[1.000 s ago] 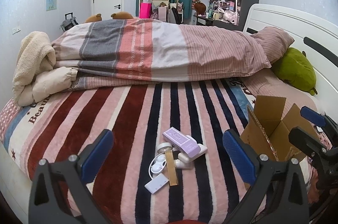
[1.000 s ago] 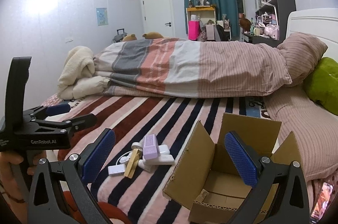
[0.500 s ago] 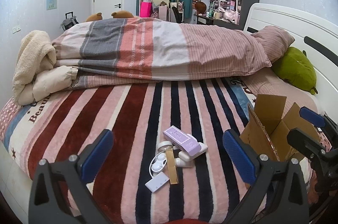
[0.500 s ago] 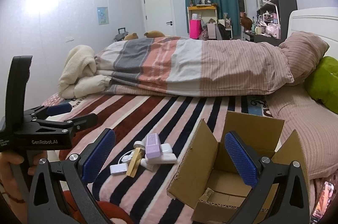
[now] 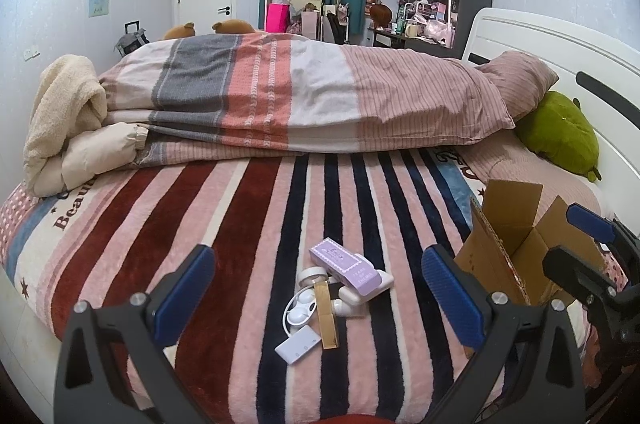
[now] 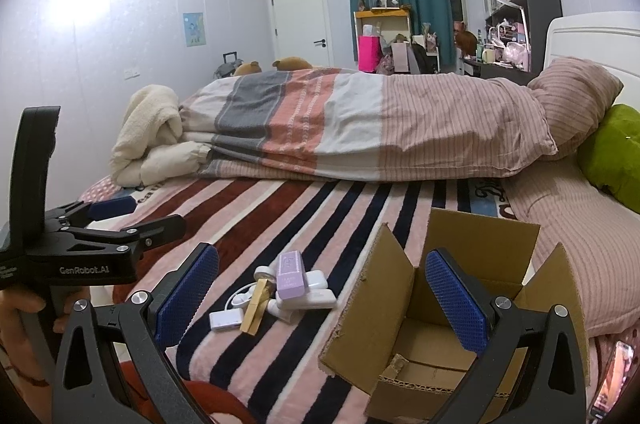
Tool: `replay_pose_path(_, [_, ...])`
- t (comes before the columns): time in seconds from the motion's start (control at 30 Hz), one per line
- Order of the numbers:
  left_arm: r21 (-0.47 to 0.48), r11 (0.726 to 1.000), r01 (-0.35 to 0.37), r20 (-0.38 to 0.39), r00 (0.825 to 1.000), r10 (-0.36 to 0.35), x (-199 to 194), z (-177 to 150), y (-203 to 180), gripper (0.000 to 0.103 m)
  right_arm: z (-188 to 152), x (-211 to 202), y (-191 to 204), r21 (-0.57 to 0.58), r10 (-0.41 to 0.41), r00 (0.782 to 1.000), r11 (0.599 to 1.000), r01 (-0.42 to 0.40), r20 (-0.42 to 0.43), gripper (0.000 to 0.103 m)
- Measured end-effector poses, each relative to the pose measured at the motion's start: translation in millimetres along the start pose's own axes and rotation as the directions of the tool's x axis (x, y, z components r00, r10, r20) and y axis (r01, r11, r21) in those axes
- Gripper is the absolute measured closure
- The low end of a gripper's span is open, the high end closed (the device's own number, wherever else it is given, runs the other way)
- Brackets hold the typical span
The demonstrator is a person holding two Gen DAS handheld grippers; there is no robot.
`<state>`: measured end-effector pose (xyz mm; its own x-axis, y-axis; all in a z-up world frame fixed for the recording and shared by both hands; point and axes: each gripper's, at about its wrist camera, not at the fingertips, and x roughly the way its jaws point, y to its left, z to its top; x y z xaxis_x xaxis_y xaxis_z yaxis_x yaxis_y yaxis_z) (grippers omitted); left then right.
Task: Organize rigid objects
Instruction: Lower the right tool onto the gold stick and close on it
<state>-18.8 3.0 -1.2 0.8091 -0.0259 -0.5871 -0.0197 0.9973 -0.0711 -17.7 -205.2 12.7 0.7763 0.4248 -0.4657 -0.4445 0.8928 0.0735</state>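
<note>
A small pile of rigid objects lies on the striped blanket: a purple box (image 5: 345, 266) (image 6: 291, 275) on top of white chargers (image 5: 352, 300) (image 6: 316, 294), a gold bar (image 5: 327, 316) (image 6: 256, 307), a white cable reel (image 5: 299, 308) and a flat white adapter (image 5: 298, 344) (image 6: 226, 319). An open cardboard box (image 5: 516, 244) (image 6: 448, 308) stands to their right. My left gripper (image 5: 316, 298) is open and empty, held above the pile. My right gripper (image 6: 320, 300) is open and empty, between the pile and the box.
A folded striped duvet (image 5: 312, 99) lies across the far bed, with a cream blanket (image 5: 64, 127) at left and a pillow (image 5: 520, 79) and green plush (image 5: 560, 135) at right. The white headboard (image 5: 560, 55) stands at the right. A phone (image 6: 612, 380) lies at bottom right.
Both views have shifted only slightly; the pile and box sit marginally higher in the frames. Both grippers stay open and empty.
</note>
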Motion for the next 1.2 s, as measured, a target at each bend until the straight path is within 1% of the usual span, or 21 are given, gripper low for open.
replay_pose_path(0.07, [-0.009,1.000,0.000,0.004,1.000,0.000,1,-1,7,0.000,-1,1,8,-0.025,0.002,1.000,1.000,-0.002,0.007,0.000])
replay_pose_path(0.1, [-0.016,1.000,-0.004,0.006,1.000,0.004,2,-1,11,0.000,-1,2,15,-0.040,0.020,1.000,0.999,-0.019,0.014,0.000])
replay_pose_path(0.17, [-0.028,0.999,-0.027,0.008,1.000,0.027,5,-1,24,0.000,-1,8,25,-0.032,0.105,0.994,0.994,-0.105,0.008,0.000])
replay_pose_path(0.2, [-0.036,0.999,-0.037,0.009,0.999,0.038,6,-2,30,0.000,1,16,32,-0.024,0.170,0.985,0.985,-0.170,-0.018,0.000])
replay_pose_path(0.27, [-0.059,0.997,-0.051,0.004,0.999,0.051,11,-4,47,0.000,2,36,46,-0.032,0.223,0.971,0.974,-0.226,-0.082,0.000])
replay_pose_path(0.43, [-0.127,0.988,-0.091,-0.034,0.996,0.087,27,-15,99,0.000,-10,87,91,-0.077,0.267,0.943,0.955,-0.287,-0.199,0.000])
replay_pose_path(0.47, [-0.138,0.985,-0.103,-0.045,0.994,0.097,31,-19,109,0.000,-13,94,96,-0.068,0.276,0.938,0.953,-0.295,-0.210,0.000])
replay_pose_path(0.5, [-0.147,0.983,-0.112,-0.056,0.993,0.105,36,-22,117,0.000,-18,104,104,-0.027,0.307,0.927,0.947,-0.319,-0.215,0.000])
replay_pose_path(0.57, [-0.165,0.978,-0.130,-0.081,0.990,0.118,45,-29,134,0.000,-28,123,114,-0.007,0.320,0.912,0.943,-0.333,-0.255,0.000])
replay_pose_path(0.63, [-0.180,0.974,-0.137,-0.104,0.987,0.119,53,-37,148,0.000,-40,144,120,0.010,0.315,0.894,0.944,-0.329,-0.318,0.005])
replay_pose_path(0.7, [-0.194,0.972,-0.135,-0.129,0.985,0.111,63,-44,159,0.000,-56,163,122,0.021,0.283,0.882,0.955,-0.297,-0.378,0.016])
replay_pose_path(0.83, [-0.203,0.971,-0.123,-0.163,0.982,0.090,79,-55,169,0.000,-90,198,116,0.097,0.265,0.838,0.964,-0.249,-0.476,0.030])
replay_pose_path(0.87, [-0.203,0.972,-0.121,-0.167,0.982,0.087,81,-57,170,0.000,-95,204,115,0.109,0.256,0.834,0.966,-0.233,-0.489,0.036])
replay_pose_path(0.9, [-0.204,0.972,-0.116,-0.170,0.982,0.081,82,-58,171,0.000,-101,212,112,0.112,0.231,0.832,0.973,-0.202,-0.505,0.043])
replay_pose_path(0.93, [-0.205,0.972,-0.112,-0.170,0.982,0.077,84,-60,172,0.000,-105,218,111,0.100,0.202,0.834,0.979,-0.176,-0.513,0.047])
replay_pose_path(0.97, [-0.208,0.972,-0.108,-0.171,0.983,0.072,85,-61,172,0.000,-108,221,110,0.079,0.168,0.839,0.986,-0.149,-0.517,0.057])
replay_pose_path(1.0, [-0.211,0.972,-0.104,-0.172,0.983,0.068,85,-61,172,0.000,-112,223,107,0.067,0.147,0.838,0.989,-0.131,-0.526,0.070])
replay_pose_path(1.03, [-0.216,0.971,-0.099,-0.172,0.983,0.062,85,-61,172,0.000,-114,224,105,0.044,0.120,0.858,0.993,-0.113,-0.500,0.076])
replay_pose_path(1.07, [-0.219,0.971,-0.094,-0.171,0.984,0.057,86,-61,171,0.000,-114,223,101,0.065,0.133,0.855,0.991,-0.116,-0.501,0.081])
replay_pose_path(1.13, [-0.221,0.972,-0.084,-0.166,0.985,0.047,85,-60,170,0.000,-114,217,95,0.075,0.137,0.850,0.991,-0.115,-0.508,0.083])
replay_pose_path(1.2, [-0.213,0.975,-0.069,-0.161,0.986,0.034,82,-59,166,0.000,-113,204,95,0.023,0.106,0.849,0.994,-0.111,-0.518,0.084])
